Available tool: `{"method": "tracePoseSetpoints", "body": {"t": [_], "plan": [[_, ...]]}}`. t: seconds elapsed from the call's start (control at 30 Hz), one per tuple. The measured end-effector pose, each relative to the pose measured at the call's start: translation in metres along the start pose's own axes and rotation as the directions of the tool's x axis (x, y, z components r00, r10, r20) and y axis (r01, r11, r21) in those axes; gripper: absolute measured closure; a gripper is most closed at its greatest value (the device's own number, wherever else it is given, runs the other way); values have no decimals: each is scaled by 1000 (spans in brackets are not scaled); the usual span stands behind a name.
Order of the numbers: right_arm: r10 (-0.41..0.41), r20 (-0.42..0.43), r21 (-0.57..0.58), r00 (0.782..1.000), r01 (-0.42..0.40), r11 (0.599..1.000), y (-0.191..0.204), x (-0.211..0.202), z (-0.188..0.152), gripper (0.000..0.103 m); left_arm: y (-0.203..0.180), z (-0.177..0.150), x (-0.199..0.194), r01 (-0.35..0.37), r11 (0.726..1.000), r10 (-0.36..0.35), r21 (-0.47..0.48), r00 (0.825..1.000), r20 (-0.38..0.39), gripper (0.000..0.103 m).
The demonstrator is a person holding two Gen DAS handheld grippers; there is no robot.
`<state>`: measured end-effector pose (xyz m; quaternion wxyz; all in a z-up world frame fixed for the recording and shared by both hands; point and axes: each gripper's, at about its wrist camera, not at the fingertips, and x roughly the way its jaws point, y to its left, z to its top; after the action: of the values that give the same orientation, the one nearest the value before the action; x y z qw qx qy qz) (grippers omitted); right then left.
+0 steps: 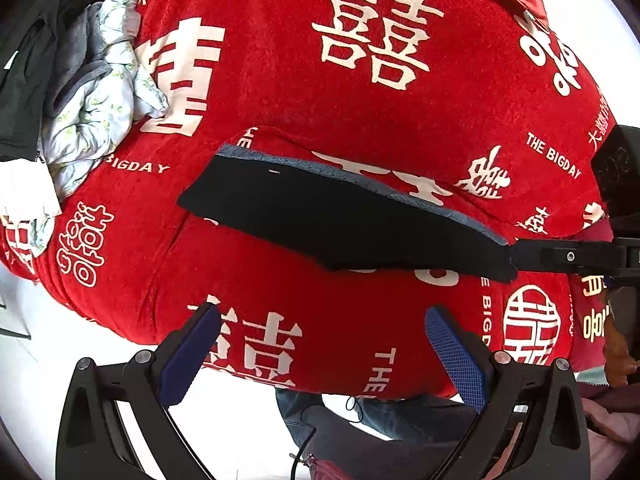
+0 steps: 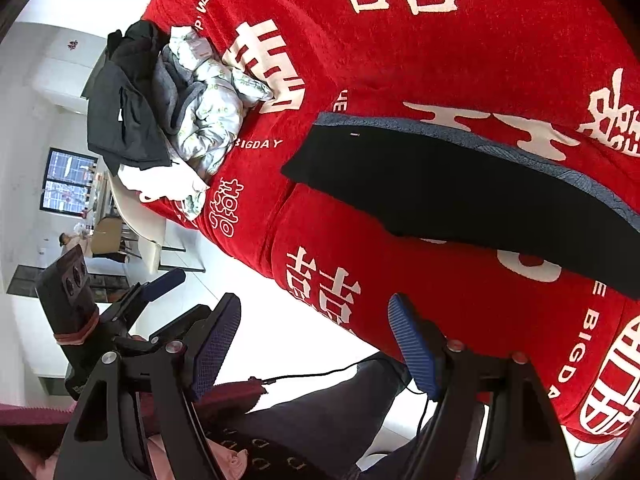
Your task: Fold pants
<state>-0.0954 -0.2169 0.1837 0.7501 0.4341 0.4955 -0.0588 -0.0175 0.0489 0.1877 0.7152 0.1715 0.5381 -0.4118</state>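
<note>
**Black pants folded on red blanket**

Folded black pants (image 1: 344,220) lie flat on a red blanket (image 1: 280,80). Both the left gripper (image 1: 320,344) and right gripper (image 2: 316,340) hover near them, jaws apart and empty. A clothes pile (image 2: 168,112) sits well apart.

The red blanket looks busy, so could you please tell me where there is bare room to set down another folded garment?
Free: the wide stretch of red blanket beyond the black pants, right of the clothes pile; also the strip between the pants and the near edge, ahead of the open left gripper. Crowded: the far-left corner under the pile.
</note>
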Motion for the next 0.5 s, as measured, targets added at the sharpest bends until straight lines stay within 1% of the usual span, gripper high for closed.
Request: {"method": "tracePoseSetpoints", "body": {"t": [0.27,0.5], "plan": [[-8,-11,-24,1000,7,1000,4,0,5,24,3,2,1,-30,999,29,-29,1000,-5,0],[-8,-10,-24,1000,8,1000,5,-1,6,24,2,2,3,-45,999,45,-30,999,-8,0]]}}
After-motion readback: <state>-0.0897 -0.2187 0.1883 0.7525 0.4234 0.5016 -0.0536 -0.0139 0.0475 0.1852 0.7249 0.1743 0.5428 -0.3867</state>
